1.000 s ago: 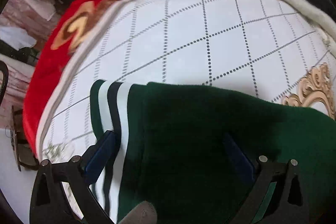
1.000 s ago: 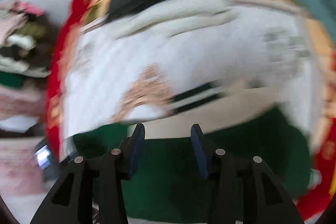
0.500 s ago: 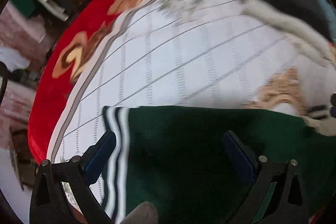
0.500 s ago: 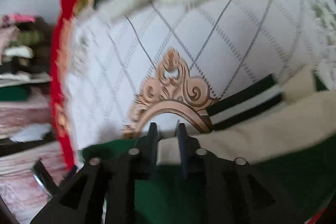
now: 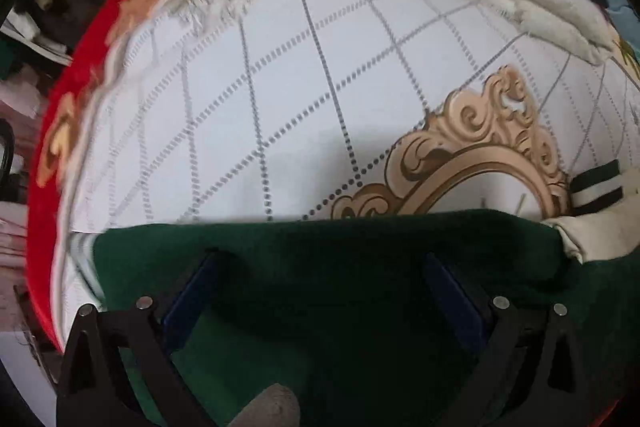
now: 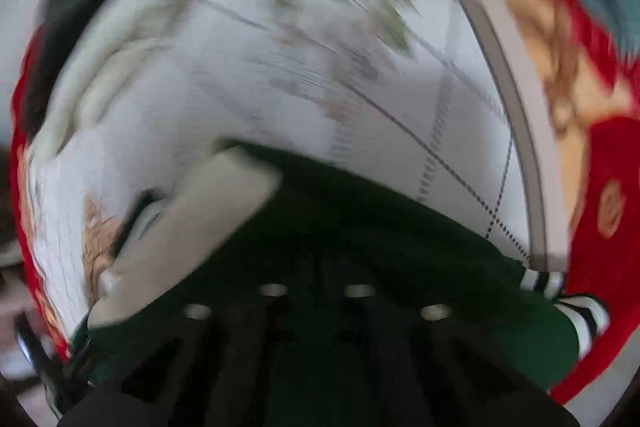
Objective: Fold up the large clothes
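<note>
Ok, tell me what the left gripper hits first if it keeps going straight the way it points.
Most likely the green jacket: the left gripper hangs open right over it, though the gap is hard to judge.

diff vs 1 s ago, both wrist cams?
The right tongs have just been closing and now look shut above the dark green jacket with cream sleeves; whether they pinch fabric is lost in blur. The left view slid along the jacket's edge. The left tongs stay wide open, holding nothing.
</note>
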Demonstrator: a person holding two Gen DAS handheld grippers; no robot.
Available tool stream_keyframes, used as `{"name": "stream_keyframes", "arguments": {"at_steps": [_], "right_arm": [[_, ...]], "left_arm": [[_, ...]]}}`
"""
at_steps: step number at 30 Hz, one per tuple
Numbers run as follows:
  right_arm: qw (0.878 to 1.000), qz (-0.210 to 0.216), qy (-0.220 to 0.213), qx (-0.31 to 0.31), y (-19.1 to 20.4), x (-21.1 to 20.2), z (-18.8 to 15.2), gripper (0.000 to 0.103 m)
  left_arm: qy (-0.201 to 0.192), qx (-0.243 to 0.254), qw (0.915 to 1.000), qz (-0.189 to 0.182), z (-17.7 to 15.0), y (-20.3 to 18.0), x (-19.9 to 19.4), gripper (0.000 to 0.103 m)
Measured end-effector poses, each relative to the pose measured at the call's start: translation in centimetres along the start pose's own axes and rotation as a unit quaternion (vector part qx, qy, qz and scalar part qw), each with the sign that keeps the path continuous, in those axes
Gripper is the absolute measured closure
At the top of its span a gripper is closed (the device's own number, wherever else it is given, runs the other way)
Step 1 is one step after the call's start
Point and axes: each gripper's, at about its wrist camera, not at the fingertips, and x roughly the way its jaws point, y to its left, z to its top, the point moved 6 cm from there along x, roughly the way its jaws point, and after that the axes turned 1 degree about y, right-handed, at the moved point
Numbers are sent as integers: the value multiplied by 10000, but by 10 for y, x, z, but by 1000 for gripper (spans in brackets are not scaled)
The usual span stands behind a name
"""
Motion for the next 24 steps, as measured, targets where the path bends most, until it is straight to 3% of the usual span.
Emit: {"name": "stream_keyframes", "arguments": {"at_steps": [2, 3, 4, 6, 7, 9, 12, 15, 18, 20, 22, 23, 24], "right_arm": [[9995, -27, -289, -109, 0, -25, 2, 99], [9987, 18, -481, -162, 2, -42, 0, 90], [9977, 300, -592, -168, 6, -59, -5, 83], [9947, 898, -457, -194, 16, -67, -11, 57], [9923, 1177, -274, -287, 24, -62, -15, 54], [9914, 1202, -85, -507, 34, -44, -14, 54], [9954, 684, 56, -663, 41, 4, -1, 55], [9962, 391, 255, -731, 45, 41, 10, 57], [9960, 199, 318, -816, 54, 35, 13, 55], [9960, 534, 363, -623, 50, 20, 10, 55], [9917, 1210, 209, -380, 36, -17, 0, 55], [9904, 1344, 86, -309, 27, -32, -5, 52], [9890, 1454, -122, -230, 12, -50, -13, 39]], "left_arm": [[-131, 63, 9999, 13, -3, -3, -23, 0], [-228, 48, 9997, -44, -5, -6, -37, 0], [-304, 43, 9995, -97, -7, -10, -47, 0], [-413, 110, 9989, -182, -13, -27, -64, 0], [-448, 165, 9986, -221, -15, -38, -67, 0], [-398, 281, 9987, -142, -13, -58, -53, 0], [-240, 315, 9989, 267, -1, -65, -11, 0], [59, -84, 9999, 70, 3, -54, 16, 0], [155, -235, 9996, 79, 6, -41, 12, 0], [81, -320, 9995, 27, 4, -33, -8, 0], [-47, -333, 9994, -29, 0, -29, -35, 0], [-135, -307, 9994, -101, -3, -30, -48, 0], [-256, -237, 9992, -190, -9, -34, -67, 0]]}}
